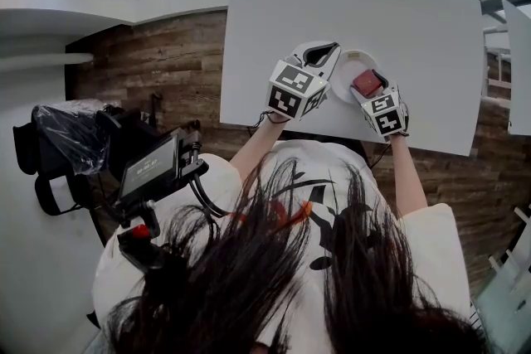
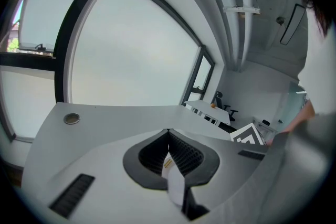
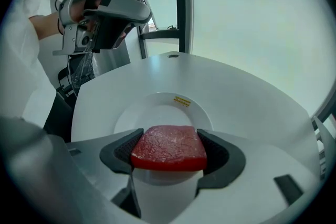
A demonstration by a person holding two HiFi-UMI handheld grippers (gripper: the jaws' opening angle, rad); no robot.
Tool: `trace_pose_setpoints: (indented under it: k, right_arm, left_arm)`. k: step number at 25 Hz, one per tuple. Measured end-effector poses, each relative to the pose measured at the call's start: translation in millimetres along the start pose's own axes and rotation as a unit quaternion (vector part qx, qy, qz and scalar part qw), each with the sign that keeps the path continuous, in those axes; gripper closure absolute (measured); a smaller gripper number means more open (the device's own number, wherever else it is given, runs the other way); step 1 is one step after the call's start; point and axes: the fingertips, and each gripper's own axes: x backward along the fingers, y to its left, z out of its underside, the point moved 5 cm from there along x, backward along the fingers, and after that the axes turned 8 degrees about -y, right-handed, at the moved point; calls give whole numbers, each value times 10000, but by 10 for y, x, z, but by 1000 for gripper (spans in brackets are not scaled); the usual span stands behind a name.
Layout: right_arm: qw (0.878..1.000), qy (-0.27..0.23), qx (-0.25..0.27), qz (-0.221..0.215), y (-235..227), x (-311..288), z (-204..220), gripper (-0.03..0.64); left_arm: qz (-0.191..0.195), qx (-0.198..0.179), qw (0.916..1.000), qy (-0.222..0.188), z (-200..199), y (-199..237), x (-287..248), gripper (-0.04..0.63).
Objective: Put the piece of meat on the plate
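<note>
R gripper [image 3: 169,150] jaws are nearest, clamped on the piece of meat [image 3: 169,145], a red slab held flat by both side pads. Meat hangs over the near part of the white plate [image 3: 157,110] (can't tell if it touches). Plate has a small yellow sticker [image 3: 182,102] on its far rim and sits on the white table [image 3: 241,97]. L gripper [image 2: 168,135] is just left of the plate, above the table, jaws closed w/ tips meeting, gripping nothing
</note>
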Motion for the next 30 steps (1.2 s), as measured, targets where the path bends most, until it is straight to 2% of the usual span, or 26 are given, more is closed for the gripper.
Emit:
trace_pose_setpoints:
  k: [16,30]
  right_arm:
    - [9999,-113,93,-91,-8,8,38,290]
    - [9977,-679,67,-28,-23,19,83,290]
  left_arm:
    - [37,-41,10000,31,11,7,-10,589]
    - [102,-107,9998,103,39,-13,-29,589]
